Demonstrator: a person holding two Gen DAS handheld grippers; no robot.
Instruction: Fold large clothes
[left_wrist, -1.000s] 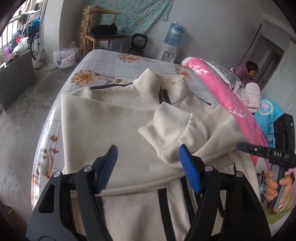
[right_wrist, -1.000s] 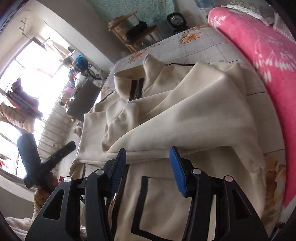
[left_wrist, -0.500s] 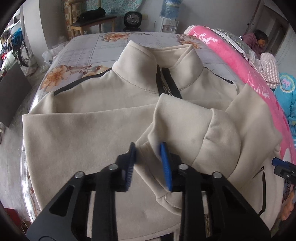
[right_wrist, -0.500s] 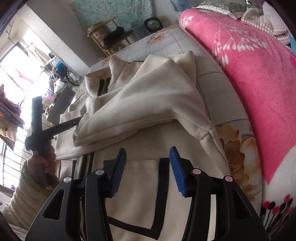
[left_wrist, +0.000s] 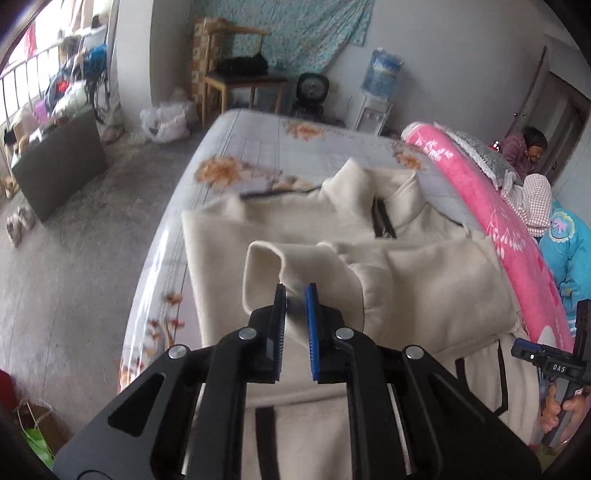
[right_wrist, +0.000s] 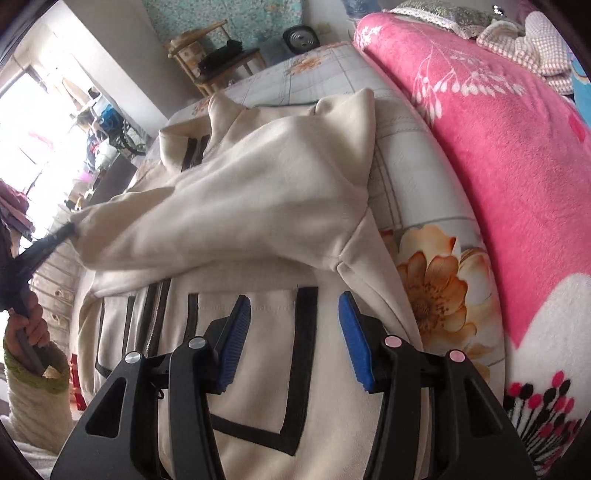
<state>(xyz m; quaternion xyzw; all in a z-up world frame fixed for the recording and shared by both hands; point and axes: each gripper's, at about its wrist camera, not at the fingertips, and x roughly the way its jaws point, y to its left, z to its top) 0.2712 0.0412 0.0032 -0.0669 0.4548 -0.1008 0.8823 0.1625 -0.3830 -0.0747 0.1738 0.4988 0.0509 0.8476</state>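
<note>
- Cream jacket (left_wrist: 436, 280) lay flat on bed (left_wrist: 295, 147), collar toward the far end, black zip and black pocket trim on the near part.
- Sleeve (right_wrist: 258, 206) folded across the chest; cuff (left_wrist: 266, 273) lifted off the body.
- Left gripper (left_wrist: 295, 299) clenched on cuff: jaws just closed in, cloth pinched between blue pads (left_wrist: 312, 321), narrow gap only.
- From right wrist view: sleeve pulled taut toward the window side, tip gathered at the left jaws' black nose; left hand (right_wrist: 27, 328) wrapped round the handle, knit sleeve at wrist.
- Right gripper (right_wrist: 295, 325) released, jaws about half spread, nothing between pads; hovered over the pocket (right_wrist: 255, 369) on the near part of the jacket, no contact visible.
- Right hand (left_wrist: 561, 410) on its handle at the right edge of the left wrist view.
- Pink blanket (right_wrist: 498, 129) along the right side of bed, just beside jacket.
- Background: chair (left_wrist: 240, 85), fan (left_wrist: 312, 88), water dispenser (left_wrist: 380, 85) by the far wall; details blurred.
</note>
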